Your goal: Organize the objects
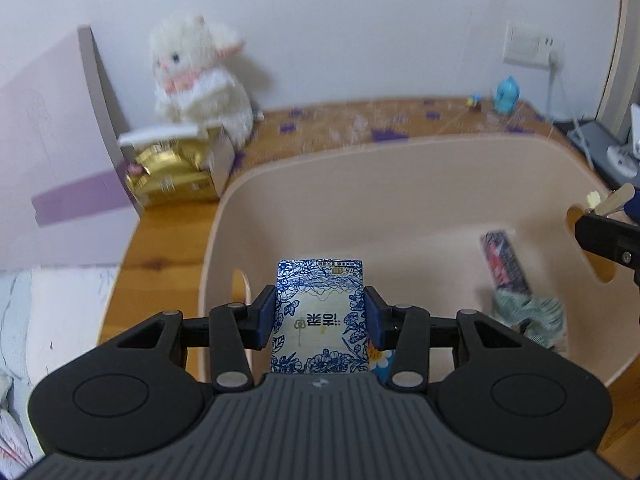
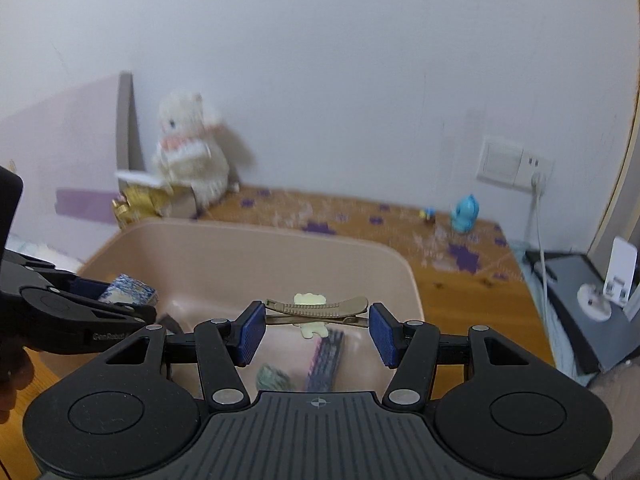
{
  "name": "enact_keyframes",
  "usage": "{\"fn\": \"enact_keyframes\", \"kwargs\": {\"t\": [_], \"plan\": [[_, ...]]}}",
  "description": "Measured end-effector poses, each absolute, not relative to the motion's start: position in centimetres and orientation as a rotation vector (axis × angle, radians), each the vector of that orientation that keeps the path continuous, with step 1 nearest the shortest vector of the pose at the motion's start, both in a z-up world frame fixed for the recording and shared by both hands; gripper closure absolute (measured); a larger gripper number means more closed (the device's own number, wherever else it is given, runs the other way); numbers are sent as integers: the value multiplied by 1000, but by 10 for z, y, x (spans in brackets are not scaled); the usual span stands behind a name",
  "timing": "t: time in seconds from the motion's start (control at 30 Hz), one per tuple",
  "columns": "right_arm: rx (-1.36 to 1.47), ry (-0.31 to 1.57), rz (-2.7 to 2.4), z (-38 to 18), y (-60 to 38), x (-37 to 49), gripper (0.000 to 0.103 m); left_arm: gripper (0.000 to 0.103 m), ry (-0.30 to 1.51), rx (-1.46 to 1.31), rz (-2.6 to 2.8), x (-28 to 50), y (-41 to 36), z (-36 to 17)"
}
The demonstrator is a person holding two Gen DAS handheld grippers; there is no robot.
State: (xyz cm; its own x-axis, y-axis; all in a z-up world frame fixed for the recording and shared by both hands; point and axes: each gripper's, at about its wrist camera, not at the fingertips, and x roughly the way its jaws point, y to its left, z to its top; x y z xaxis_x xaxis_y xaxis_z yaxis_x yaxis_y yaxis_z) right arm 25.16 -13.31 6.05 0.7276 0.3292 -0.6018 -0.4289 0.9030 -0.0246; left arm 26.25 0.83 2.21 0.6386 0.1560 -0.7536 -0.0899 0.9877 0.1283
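Left gripper (image 1: 320, 316) pinching blue-patterned packet (image 1: 320, 312) above pink bin (image 1: 400, 184), right gripper (image 2: 317, 330) clamping hair clip (image 2: 316, 309) over same bin

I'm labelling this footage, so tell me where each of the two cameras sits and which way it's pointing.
Left wrist: on the left gripper, facing the wall across the pink bin; its fingers clamp a blue-patterned packet; the right gripper shows at the right edge.
Right wrist: on the right gripper, also facing the wall over the bin; a hair clip spans its fingers; the left gripper shows at left.
Shared: bin, plush toy, blue figurine, wall socket.
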Motion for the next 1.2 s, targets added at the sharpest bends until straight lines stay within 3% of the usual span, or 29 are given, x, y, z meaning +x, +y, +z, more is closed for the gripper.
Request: {"fn": "enact_keyframes", "kwargs": {"t": [0.37, 0.5, 0.53, 0.6, 0.73, 1.2], "plan": [[-251, 742, 420, 29, -122, 261, 49, 55, 919, 164, 138, 271, 3, 7], [-254, 750, 416, 27, -122, 261, 32, 54, 919, 170, 140, 271, 1, 7], [-251, 750, 413, 28, -122, 261, 26, 50, 919, 168, 141, 271, 1, 7], [-244, 746, 411, 29, -125, 259, 17, 24, 909, 165, 147, 270, 1, 10], [-229, 735, 407, 34, -130, 256, 0, 16, 883, 159, 149, 265, 3, 17], [-170, 713, 387, 62, -143, 224, 0, 12, 821, 129, 141, 231, 4, 40]]}}
